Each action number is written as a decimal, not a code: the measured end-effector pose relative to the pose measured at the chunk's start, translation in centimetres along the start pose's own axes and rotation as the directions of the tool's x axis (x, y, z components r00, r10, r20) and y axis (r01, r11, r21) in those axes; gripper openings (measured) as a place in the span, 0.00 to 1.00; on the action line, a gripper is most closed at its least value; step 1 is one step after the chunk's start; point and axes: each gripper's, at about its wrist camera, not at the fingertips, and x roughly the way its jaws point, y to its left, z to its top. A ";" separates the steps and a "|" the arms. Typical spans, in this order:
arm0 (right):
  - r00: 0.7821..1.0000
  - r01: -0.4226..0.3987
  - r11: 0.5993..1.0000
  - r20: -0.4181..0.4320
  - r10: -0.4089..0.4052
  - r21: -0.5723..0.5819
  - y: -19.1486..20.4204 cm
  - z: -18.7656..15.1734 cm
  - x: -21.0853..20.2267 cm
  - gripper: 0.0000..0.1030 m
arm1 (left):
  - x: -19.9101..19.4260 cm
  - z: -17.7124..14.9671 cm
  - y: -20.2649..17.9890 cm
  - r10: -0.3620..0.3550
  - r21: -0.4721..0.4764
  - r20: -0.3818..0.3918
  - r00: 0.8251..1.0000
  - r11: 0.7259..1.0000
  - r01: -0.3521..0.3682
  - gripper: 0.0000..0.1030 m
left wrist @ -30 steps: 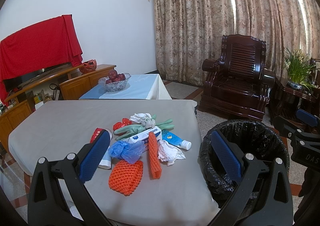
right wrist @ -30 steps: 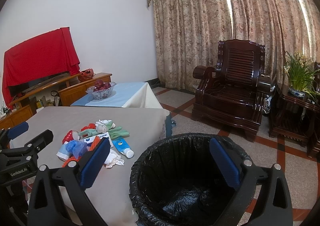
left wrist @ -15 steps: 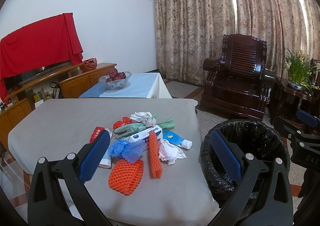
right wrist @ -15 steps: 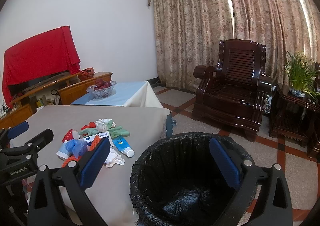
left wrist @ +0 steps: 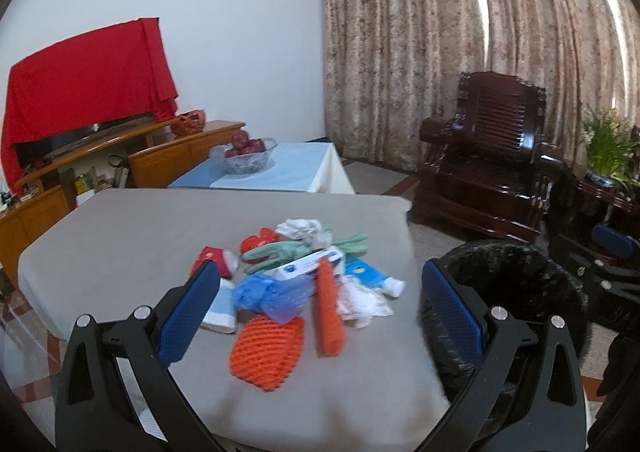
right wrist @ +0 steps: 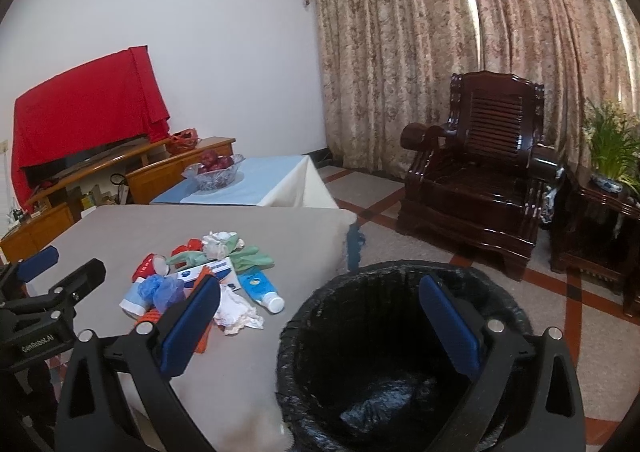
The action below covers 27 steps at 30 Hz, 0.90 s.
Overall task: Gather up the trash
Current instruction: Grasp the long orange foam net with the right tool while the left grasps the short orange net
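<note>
Left tongs (left wrist: pixel 318 310) nearer — grey table (left wrist: pixel 120 236).

The left wrist view is motion-blurred, so the print on the white box (left wrist: pixel 310 266) in the trash pile cannot be read. In the right wrist view, the right gripper's near finger (right wrist: pixel 190 326) hides part of the orange foam net (right wrist: pixel 150 317), and the trash bin (right wrist: pixel 400 280) is cut off by the bottom edge.

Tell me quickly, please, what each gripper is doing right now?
Left gripper: open, holding nothing, above the trash pile.
Right gripper: open, holding nothing, over the bin.
</note>
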 end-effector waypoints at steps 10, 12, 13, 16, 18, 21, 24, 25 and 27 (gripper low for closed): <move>0.990 -0.127 0.990 -0.073 0.123 -0.054 5.2 -0.9 5.9 0.94 | 2.5 -1.2 6.9 0.077 -0.056 -0.050 0.996 0.995 -0.080 0.95; 0.983 -0.161 0.985 -0.094 0.155 -0.055 6.7 -1.5 7.5 0.93 | 3.4 -1.5 8.3 0.108 -0.060 -0.064 0.992 0.992 -0.112 0.95; 0.981 -0.172 0.983 -0.103 0.166 -0.055 7.3 -1.7 8.1 0.90 | 3.8 -1.7 9.0 0.118 -0.063 -0.076 0.990 0.990 -0.122 0.95; 0.972 -0.200 0.978 -0.136 0.191 -0.058 9.5 -2.7 10.5 0.85 | 4.7 -2.1 11.2 0.140 -0.086 -0.092 0.986 0.985 -0.147 0.95; 0.966 -0.211 0.975 -0.164 0.197 -0.069 10.7 -3.5 11.8 0.80 | 5.4 -2.5 12.4 0.151 -0.099 -0.105 0.983 0.982 -0.161 0.95; 0.955 -0.228 0.970 -0.216 0.205 -0.086 12.4 -5.0 13.8 0.66 | 6.4 -3.2 13.5 0.151 -0.102 -0.127 0.980 0.981 -0.164 0.95; 0.942 -0.244 0.964 -0.262 0.210 -0.103 13.5 -6.5 15.1 0.53 | 7.1 -3.9 13.9 0.141 -0.100 -0.141 0.980 0.983 -0.156 0.92; 0.938 -0.249 0.962 -0.274 0.212 -0.109 13.7 -6.8 15.6 0.50 | 7.3 -4.1 14.0 0.133 -0.103 -0.149 0.980 0.983 -0.149 0.92; 0.929 -0.262 0.959 -0.299 0.219 -0.112 14.1 -7.4 16.2 0.43 | 8.0 -4.5 13.9 0.122 -0.109 -0.168 0.978 0.984 -0.142 0.90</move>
